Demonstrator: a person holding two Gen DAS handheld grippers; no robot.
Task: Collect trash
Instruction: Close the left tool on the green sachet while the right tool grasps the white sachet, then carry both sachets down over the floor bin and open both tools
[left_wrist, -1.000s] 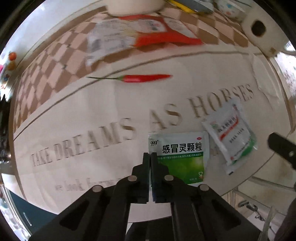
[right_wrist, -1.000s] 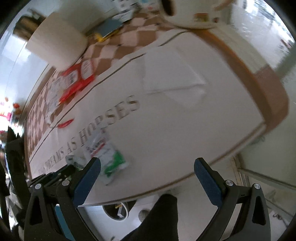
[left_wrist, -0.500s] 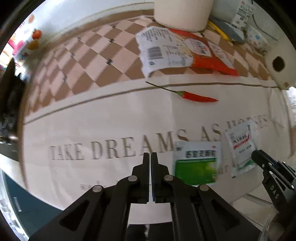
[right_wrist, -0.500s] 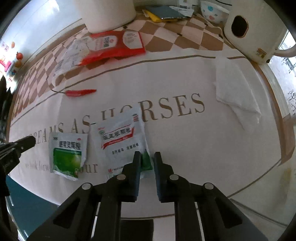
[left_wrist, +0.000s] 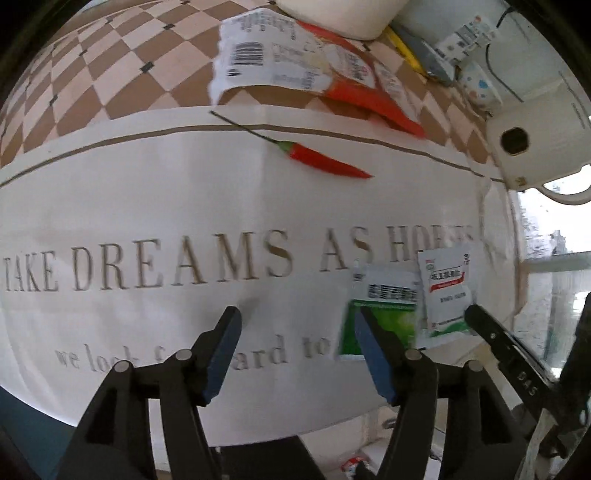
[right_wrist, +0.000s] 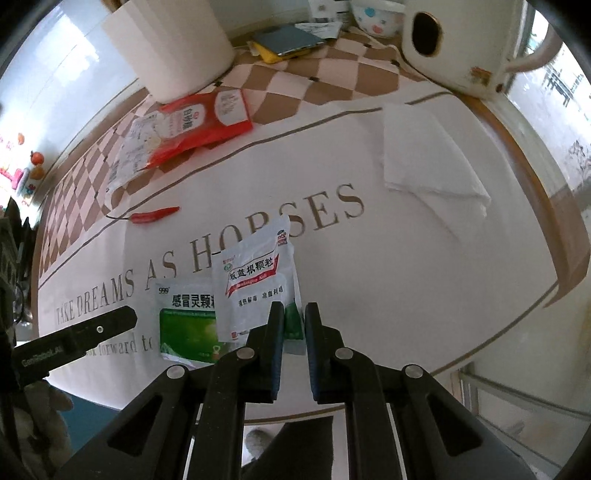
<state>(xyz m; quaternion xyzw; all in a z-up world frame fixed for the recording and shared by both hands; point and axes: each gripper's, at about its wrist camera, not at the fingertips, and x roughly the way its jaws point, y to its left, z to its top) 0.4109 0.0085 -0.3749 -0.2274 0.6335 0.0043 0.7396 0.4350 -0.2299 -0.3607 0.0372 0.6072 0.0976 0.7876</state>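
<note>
Jaws of the right gripper (right_wrist: 294, 317) stand narrow, pinched on the near edge of the white sachet (right_wrist: 255, 291), whose far end lifts off the worktop (right_wrist: 369, 280). That sachet overlaps the right edge of the green sachet (right_wrist: 186, 325), which lies flat near the worktop's front edge. The left gripper (left_wrist: 295, 328) is opening, nothing between its pads; its right finger (left_wrist: 373, 350) sits over the green sachet's left edge, its left finger over bare cloth.

The step in hand looks like a two-handed pickup: white sachet already gripped, green one being lined up. Next, the left gripper likely needs to shift right so the green sachet's edge falls between the pads, then come down and close on it; thin and flat, it may slip unless caught at the edge. The right should lift clear without dragging the green one along.

Further out lie a chilli (left_wrist: 325, 162), a red packet (right_wrist: 199, 125) and a tissue (right_wrist: 424, 155), all untouched.

Compared with a second ago, the right jaws, then wide and empty, have closed on the white sachet, and the left, then shut, has parted. Both views have swung across the worktop.
</note>
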